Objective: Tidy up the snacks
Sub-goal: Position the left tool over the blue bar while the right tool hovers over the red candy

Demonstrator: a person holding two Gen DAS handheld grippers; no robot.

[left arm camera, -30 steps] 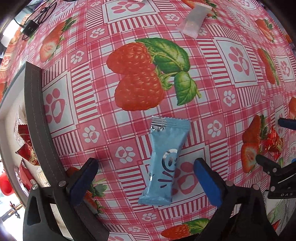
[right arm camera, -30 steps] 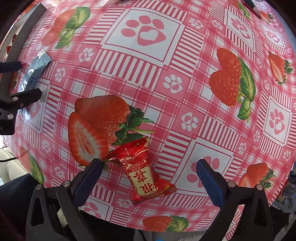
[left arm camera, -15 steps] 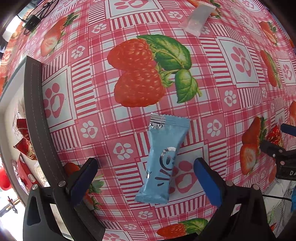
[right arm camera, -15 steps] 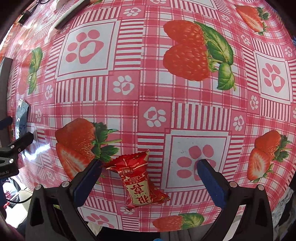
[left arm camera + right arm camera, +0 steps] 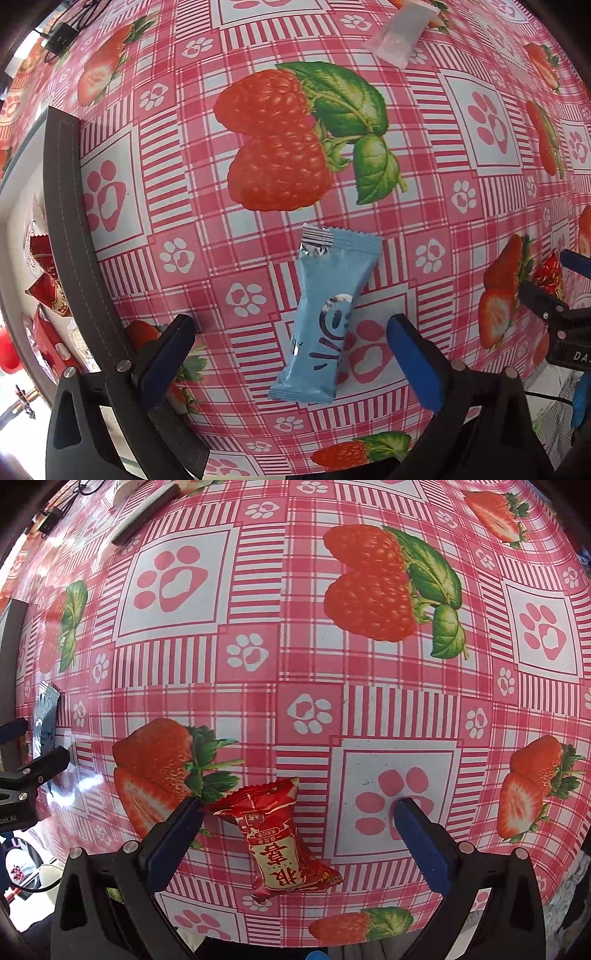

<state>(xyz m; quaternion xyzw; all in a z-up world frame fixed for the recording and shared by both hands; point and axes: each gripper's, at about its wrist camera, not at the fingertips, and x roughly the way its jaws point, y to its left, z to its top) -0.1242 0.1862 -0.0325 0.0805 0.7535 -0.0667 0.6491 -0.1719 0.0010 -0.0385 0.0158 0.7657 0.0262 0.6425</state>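
Observation:
A light blue snack packet point(image 5: 327, 317) lies flat on the strawberry tablecloth, between the wide-open fingers of my left gripper point(image 5: 291, 349), which touch nothing. A red snack packet with white characters point(image 5: 275, 840) lies between the open fingers of my right gripper point(image 5: 297, 829), nearer the left finger. The same red packet point(image 5: 550, 273) shows at the right edge of the left wrist view beside the right gripper's fingertips point(image 5: 537, 291). In the right wrist view the blue packet point(image 5: 46, 716) appears at the far left.
A dark-rimmed box point(image 5: 70, 221) at the left holds several red packets point(image 5: 50, 291). A white packet point(image 5: 400, 35) lies at the far top. A black charger and cable point(image 5: 59, 35) sit at the top left. The table's near edge runs just below both grippers.
The right wrist view has swung round and come closer to the red packet, which now sits nearer its left finger. The left gripper has barely shifted over the blue packet.

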